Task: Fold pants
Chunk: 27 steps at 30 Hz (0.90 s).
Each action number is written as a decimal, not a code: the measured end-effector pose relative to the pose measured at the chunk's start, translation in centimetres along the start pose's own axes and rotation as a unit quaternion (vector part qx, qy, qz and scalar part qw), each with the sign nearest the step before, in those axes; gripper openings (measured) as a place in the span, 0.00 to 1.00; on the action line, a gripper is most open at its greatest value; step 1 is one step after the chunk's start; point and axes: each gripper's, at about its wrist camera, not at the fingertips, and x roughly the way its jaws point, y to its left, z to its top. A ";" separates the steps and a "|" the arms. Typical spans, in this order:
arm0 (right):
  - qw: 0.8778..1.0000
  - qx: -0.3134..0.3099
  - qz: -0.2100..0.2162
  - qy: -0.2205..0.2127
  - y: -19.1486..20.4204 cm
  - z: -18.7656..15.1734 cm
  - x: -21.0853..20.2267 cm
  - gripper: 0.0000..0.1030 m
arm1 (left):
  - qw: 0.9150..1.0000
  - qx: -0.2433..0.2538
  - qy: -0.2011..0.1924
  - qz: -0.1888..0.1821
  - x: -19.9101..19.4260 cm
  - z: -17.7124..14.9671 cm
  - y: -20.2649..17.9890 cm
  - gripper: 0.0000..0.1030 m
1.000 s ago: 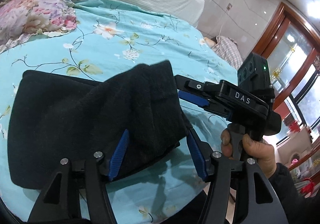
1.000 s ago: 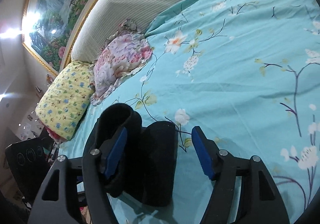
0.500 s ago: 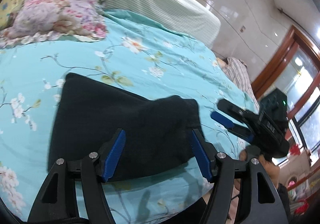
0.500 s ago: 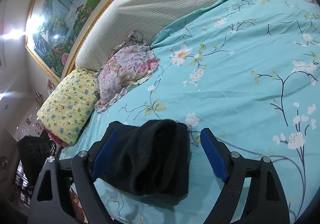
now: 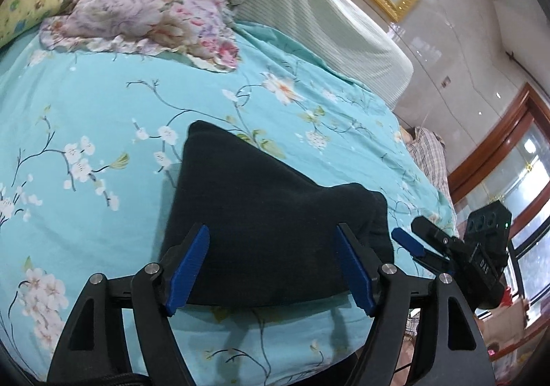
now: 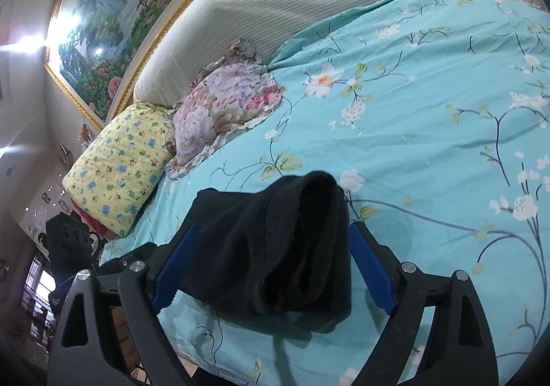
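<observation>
The black pants (image 5: 261, 214) lie folded into a compact bundle on the turquoise flowered bedspread (image 5: 103, 104), near the bed's front edge. My left gripper (image 5: 271, 269) is open, its blue pads on either side of the bundle's near edge, above it and holding nothing. My right gripper (image 6: 271, 272) is open too, its pads straddling the rolled end of the pants (image 6: 275, 241) without gripping. In the left wrist view the right gripper (image 5: 412, 241) shows at the right, just beyond the bundle.
A pink flowered pillow (image 5: 144, 11) and a yellow patterned pillow (image 6: 120, 165) lie at the head of the bed against the striped headboard (image 5: 309, 7). A plaid cloth (image 5: 429, 152) lies at the bed's far right edge. A window with a wooden frame (image 5: 498, 152) stands at the right.
Both grippers have pulled back and up from the pants. The bundle, lifted and draped between the pads a second ago, now lies flat on the bed. More of the bed shows.
</observation>
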 end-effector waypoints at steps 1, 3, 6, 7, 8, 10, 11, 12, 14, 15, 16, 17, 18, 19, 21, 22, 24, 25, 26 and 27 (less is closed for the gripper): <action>1.000 0.000 -0.002 0.002 0.0 -0.2 0.1 0.86 | 1.000 -0.004 0.000 0.002 -0.1 0.0 0.3 0.73; 1.000 -0.001 -0.005 0.008 0.1 -0.5 0.4 0.86 | 1.000 -0.012 0.001 0.003 -0.1 0.1 0.9 0.74; 1.000 0.000 -0.007 0.013 0.2 -1.0 0.6 0.86 | 1.000 -0.018 0.001 0.006 -0.1 0.3 1.5 0.76; 1.000 0.000 -0.009 0.014 0.2 -1.2 0.7 0.86 | 1.000 -0.020 0.001 0.007 0.0 0.4 1.7 0.77; 1.000 0.001 -0.010 0.015 0.2 -1.2 0.8 0.86 | 1.000 -0.021 0.004 0.006 0.1 0.5 1.9 0.77; 1.000 0.002 -0.012 0.020 0.3 -1.4 1.0 0.86 | 1.000 -0.022 0.009 0.010 0.4 0.6 2.2 0.77; 1.000 0.001 -0.014 0.023 0.3 -1.5 1.2 0.86 | 1.000 -0.022 0.010 0.011 0.5 0.7 2.4 0.77; 1.000 0.000 -0.017 0.026 0.3 -1.6 1.3 0.86 | 1.000 -0.021 0.015 0.010 0.7 0.8 2.5 0.77; 0.999 0.003 -0.017 0.030 0.2 -1.8 1.6 0.86 | 0.999 -0.025 0.020 0.010 1.1 1.0 2.8 0.77; 0.999 0.004 -0.017 0.032 0.2 -1.8 1.7 0.86 | 0.999 -0.027 0.020 0.009 1.2 1.0 3.0 0.77; 0.999 0.005 -0.018 0.034 0.2 -1.9 1.9 0.86 | 0.999 -0.029 0.024 0.005 1.4 1.1 3.2 0.77; 0.999 0.006 -0.018 0.037 0.1 -1.9 2.0 0.86 | 0.999 -0.032 0.032 -0.003 1.7 1.2 3.4 0.77; 0.999 0.008 -0.017 0.039 0.0 -1.9 2.2 0.86 | 0.999 -0.036 0.040 -0.008 2.0 1.3 3.6 0.77; 0.999 0.008 -0.018 0.040 0.0 -2.0 2.3 0.86 | 0.998 -0.039 0.042 -0.008 2.2 1.3 3.7 0.77; 0.999 0.010 -0.019 0.042 -0.1 -2.0 2.4 0.86 | 0.998 -0.042 0.048 -0.010 2.7 1.5 4.0 0.77; 0.999 0.011 -0.020 0.043 -0.2 -2.0 2.5 0.86 | 0.998 -0.044 0.051 -0.009 2.9 1.6 4.1 0.77; 0.999 0.013 -0.020 0.045 -0.4 -2.1 2.6 0.86 | 0.997 -0.051 0.056 -0.012 3.5 1.8 4.4 0.77; 0.999 0.015 -0.020 0.046 -0.5 -2.1 2.7 0.86 | 0.997 -0.052 0.059 -0.014 3.7 1.9 4.4 0.78; 0.999 0.017 -0.020 0.047 -0.6 -2.1 2.7 0.86 | 0.997 -0.053 0.062 -0.014 3.9 2.0 4.5 0.78; 0.998 0.018 -0.020 0.048 -0.6 -2.1 2.8 0.86 | 0.996 -0.052 0.065 -0.013 4.2 2.0 4.5 0.78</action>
